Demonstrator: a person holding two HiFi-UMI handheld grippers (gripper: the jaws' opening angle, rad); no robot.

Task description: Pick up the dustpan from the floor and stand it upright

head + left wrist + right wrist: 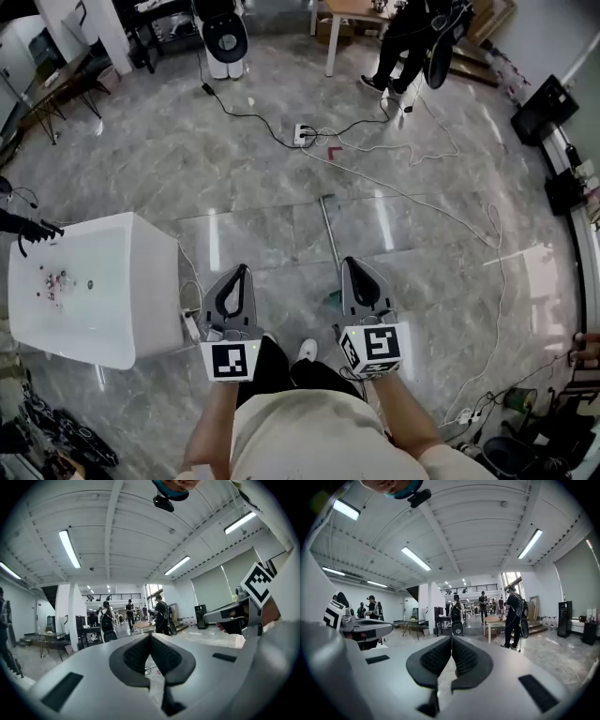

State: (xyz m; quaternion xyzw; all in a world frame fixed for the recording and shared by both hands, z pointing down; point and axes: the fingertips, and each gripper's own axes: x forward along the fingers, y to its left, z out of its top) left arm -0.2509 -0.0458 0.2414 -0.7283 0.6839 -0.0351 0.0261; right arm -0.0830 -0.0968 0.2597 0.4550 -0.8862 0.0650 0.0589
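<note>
Dustpan (330,239) with a skinny grey pole handle and green pan lies flat on the glossy marble-look floor (262,169) just ahead of the right gripper (352,263), which like the left gripper (241,270) is pinched shut, empty.

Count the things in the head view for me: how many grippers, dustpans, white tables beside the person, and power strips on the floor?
Grippers: 2 (left gripper, right gripper)
Dustpan: 1
White table: 1
Power strip: 1
Total: 5
</note>
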